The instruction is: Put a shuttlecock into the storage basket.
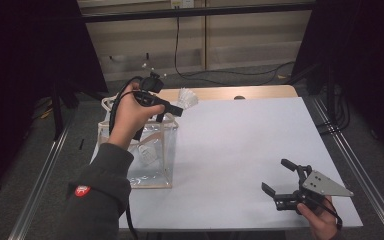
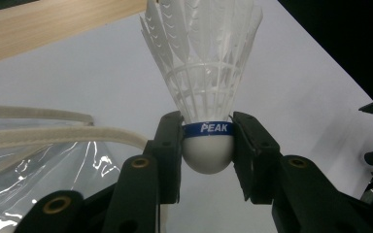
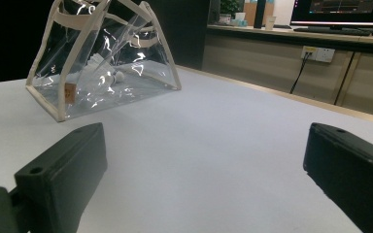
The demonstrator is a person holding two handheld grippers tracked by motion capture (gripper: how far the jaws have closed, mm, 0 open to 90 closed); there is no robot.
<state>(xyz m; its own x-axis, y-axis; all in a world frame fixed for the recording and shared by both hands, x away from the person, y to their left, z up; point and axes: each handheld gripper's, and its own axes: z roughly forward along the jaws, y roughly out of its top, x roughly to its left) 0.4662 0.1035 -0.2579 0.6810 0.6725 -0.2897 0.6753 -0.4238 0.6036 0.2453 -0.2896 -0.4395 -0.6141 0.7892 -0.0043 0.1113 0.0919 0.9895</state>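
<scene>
Lab: monitor [image 3: 342,10], black-curtained rig

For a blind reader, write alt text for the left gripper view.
Two black jaws clamp the round white base of a white shuttlecock, its feathers pointing up, a blue band reading PEAK at the grip. Below left is the clear bag with cream handles, on a white table.

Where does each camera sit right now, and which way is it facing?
High view: above the table's near side, looking forward and down; sleeve, both hands, left gripper, right gripper.
Left gripper view: along its jaws, clamped on the shuttlecock.
Right gripper view: low over the table, jaws open, facing the clear bag.
Shared: the bag shows in all three.
</scene>
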